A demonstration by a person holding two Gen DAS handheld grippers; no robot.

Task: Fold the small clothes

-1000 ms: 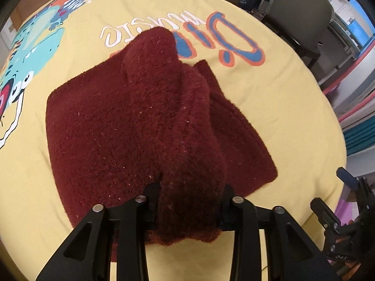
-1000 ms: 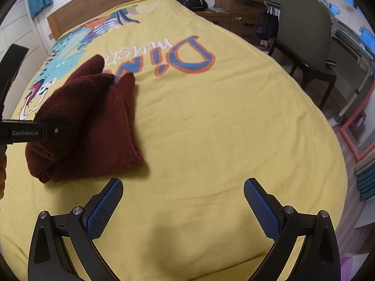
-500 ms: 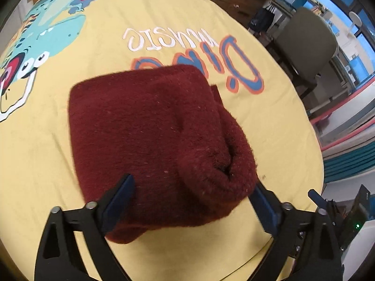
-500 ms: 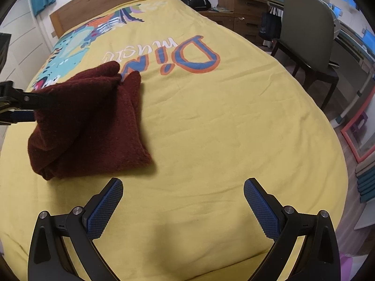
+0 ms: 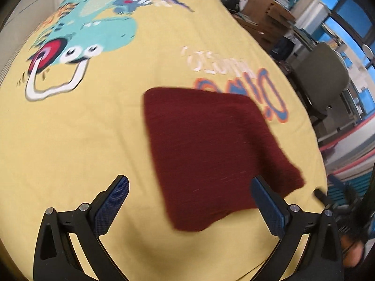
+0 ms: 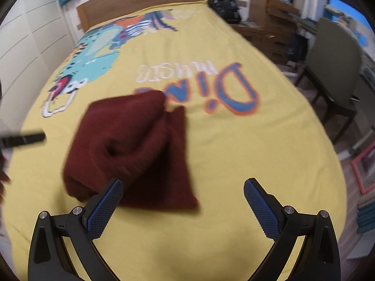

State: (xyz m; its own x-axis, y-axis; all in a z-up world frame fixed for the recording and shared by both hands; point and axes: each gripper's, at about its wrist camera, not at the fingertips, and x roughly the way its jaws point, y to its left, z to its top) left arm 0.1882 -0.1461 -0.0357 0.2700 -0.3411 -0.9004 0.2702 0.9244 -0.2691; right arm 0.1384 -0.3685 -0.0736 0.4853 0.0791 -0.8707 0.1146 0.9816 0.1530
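A dark red fleece garment (image 5: 211,145) lies folded in a thick bundle on the yellow bedspread (image 5: 82,140). My left gripper (image 5: 188,187) hovers above its near edge with the jaws still opening wide. The garment shows below the gap, but neither blue pad touches it. In the right wrist view the same garment (image 6: 131,145) lies left of centre with a rolled fold on top. My right gripper (image 6: 184,187) stands open over the garment's near right corner, with nothing between its pads. Both views are blurred by motion.
The bedspread (image 6: 257,152) carries a dinosaur print and large letters. A wooden headboard (image 6: 140,0) stands at the far end, and a dark backpack (image 6: 222,2) lies by it. A grey chair (image 6: 332,58) and wooden drawers (image 6: 269,16) stand along the right side.
The left gripper let go of the red garment, opened wide and pulled back and up. The lifted flap dropped flat onto the bundle. The right gripper stayed open and moved nearer the garment.
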